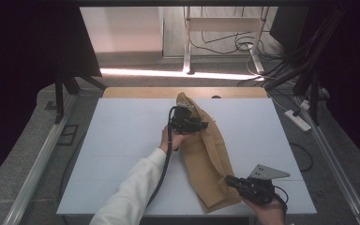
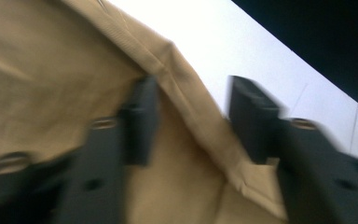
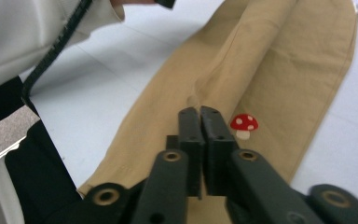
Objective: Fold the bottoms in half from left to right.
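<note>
Your right tongs [image 1: 238, 183] sit at the near edge of the worktop [image 1: 122, 136], toward its right corner, over the near end of the tan garment [image 1: 206, 154]. In the right gripper view these tongs [image 3: 200, 112] are clenched, jaws pressed together with no gap; whether cloth is caught between them cannot be told. Just beside the jaw tips, the garment [image 3: 270, 79] carries a small red mushroom patch [image 3: 244, 125] with white dots.

The garment lies as a long folded strip running from the middle of the far edge of the worktop down to the near edge, right of centre. Its far end reaches the wooden board [image 1: 140, 92] along the far edge.

Your left tongs [image 1: 187, 121] are over the far part of the garment, held by your left hand [image 1: 172, 139], with the white sleeve [image 1: 131, 192] coming in from the near edge. In the left gripper view, which is blurred, these tongs [image 2: 193, 121] are released: the jaws stand well apart, straddling a raised seam fold of the garment [image 2: 51, 70]. One jaw is over the cloth, the other is at the fabric edge beside the bare white worktop [image 2: 242, 51].

A black cable [image 1: 161, 173] trails from the left tongs along your sleeve.
</note>
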Tool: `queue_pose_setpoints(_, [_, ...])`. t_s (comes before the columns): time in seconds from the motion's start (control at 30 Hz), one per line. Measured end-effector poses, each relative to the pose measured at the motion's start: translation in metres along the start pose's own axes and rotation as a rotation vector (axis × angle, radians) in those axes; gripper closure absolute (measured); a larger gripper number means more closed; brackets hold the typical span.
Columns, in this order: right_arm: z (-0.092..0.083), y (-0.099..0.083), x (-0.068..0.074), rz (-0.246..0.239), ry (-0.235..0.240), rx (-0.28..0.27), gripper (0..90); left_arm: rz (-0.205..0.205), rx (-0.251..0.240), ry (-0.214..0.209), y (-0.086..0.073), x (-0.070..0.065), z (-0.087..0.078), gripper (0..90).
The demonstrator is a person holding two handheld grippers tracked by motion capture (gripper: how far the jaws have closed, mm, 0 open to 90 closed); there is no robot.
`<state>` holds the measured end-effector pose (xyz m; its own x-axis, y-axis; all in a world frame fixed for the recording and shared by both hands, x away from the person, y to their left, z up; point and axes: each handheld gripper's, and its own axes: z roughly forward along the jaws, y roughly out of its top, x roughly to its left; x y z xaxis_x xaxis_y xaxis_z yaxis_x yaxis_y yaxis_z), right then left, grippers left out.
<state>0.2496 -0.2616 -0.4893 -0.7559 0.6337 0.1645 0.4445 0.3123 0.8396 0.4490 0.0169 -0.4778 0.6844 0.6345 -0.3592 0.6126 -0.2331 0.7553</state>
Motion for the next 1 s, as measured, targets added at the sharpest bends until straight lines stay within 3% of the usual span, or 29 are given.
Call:
queue_pose_setpoints(0.03, [0.0,0.0,0.0,0.0,0.0,0.0,77.1,-0.008,-0.011,0.006,0.0,0.0,-0.002,44.1])
queue_pose_setpoints(0.07, [0.001,-0.001,-0.001,0.006,-0.015,-0.006,68.1,-0.013,-0.019,0.016,0.0,0.001,-0.005,41.3])
queue_pose_setpoints(0.2, [0.002,0.0,-0.003,0.014,-0.063,-0.008,54.4,-0.011,-0.025,0.027,-0.004,0.006,-0.017,37.1])
queue_pose_setpoints(0.33, [0.006,0.0,-0.006,0.018,-0.083,0.005,49.7,0.005,-0.022,0.034,-0.013,0.011,-0.03,37.2])
queue_pose_setpoints(0.73, [0.03,0.012,-0.025,0.002,-0.136,0.056,46.6,0.053,0.006,0.05,-0.045,0.022,-0.064,38.2])
queue_pose_setpoints(1.0, [0.038,0.017,-0.035,-0.004,-0.129,0.072,46.4,0.066,0.018,0.06,-0.061,0.029,-0.08,38.1])
